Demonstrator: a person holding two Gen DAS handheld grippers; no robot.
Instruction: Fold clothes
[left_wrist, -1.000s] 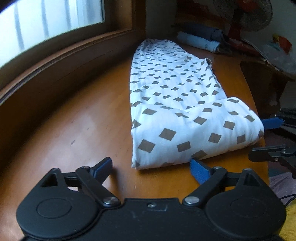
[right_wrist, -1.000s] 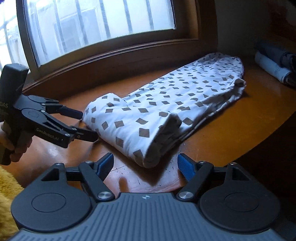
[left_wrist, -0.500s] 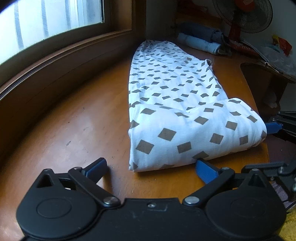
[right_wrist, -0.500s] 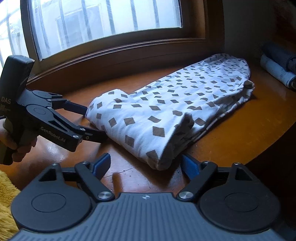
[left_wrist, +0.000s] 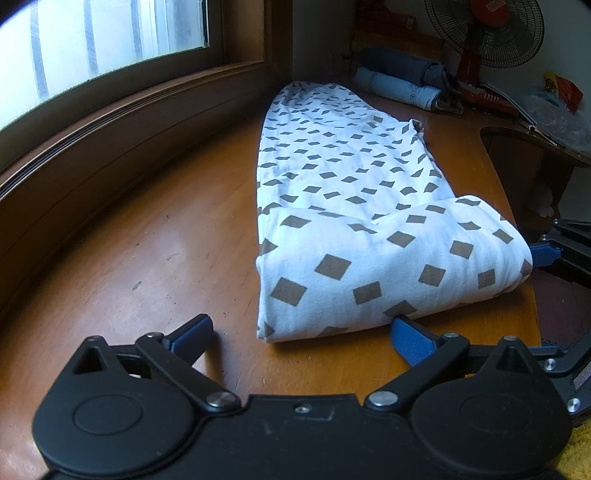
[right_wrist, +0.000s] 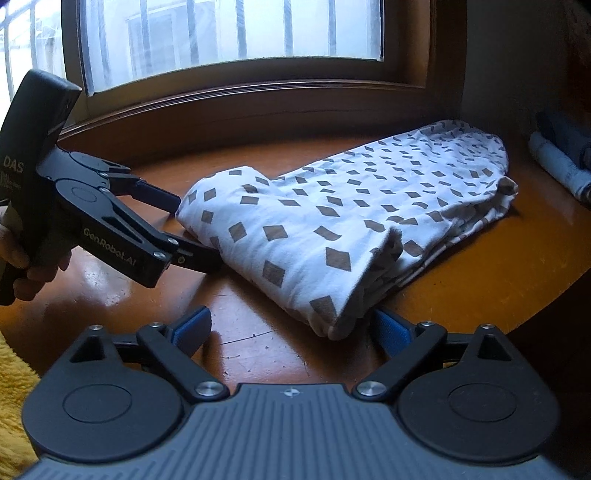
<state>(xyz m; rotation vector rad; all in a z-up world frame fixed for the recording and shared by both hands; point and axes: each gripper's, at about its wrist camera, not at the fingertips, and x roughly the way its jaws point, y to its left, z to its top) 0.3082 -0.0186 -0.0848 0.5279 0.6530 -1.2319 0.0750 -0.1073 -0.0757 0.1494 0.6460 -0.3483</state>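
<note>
A white garment with brown diamonds (left_wrist: 351, 192) lies as a long folded strip on the wooden table (left_wrist: 166, 229), its near end doubled over. My left gripper (left_wrist: 303, 336) stands open at that near end, with the fold's edge between its blue pads and neither pad pressing on it. In the right wrist view the left gripper (right_wrist: 188, 230) straddles the garment's (right_wrist: 332, 221) left corner. My right gripper (right_wrist: 293, 330) has its jaws opening; the near corner of the fold sits between the pads, untouched. One right fingertip (left_wrist: 545, 254) shows beside the cloth.
Rolled jeans (left_wrist: 399, 88) lie at the table's far end, near a fan (left_wrist: 487, 33). A dark wooden window sill (right_wrist: 258, 107) runs along the far side. The table edge (left_wrist: 532, 314) drops off close beside the garment. Yellow fuzzy fabric (right_wrist: 14, 369) lies below a hand (right_wrist: 37, 266).
Both grippers' jaws have spread wider. The right gripper has come closer to the garment's near corner. The garment itself has stayed where it was.
</note>
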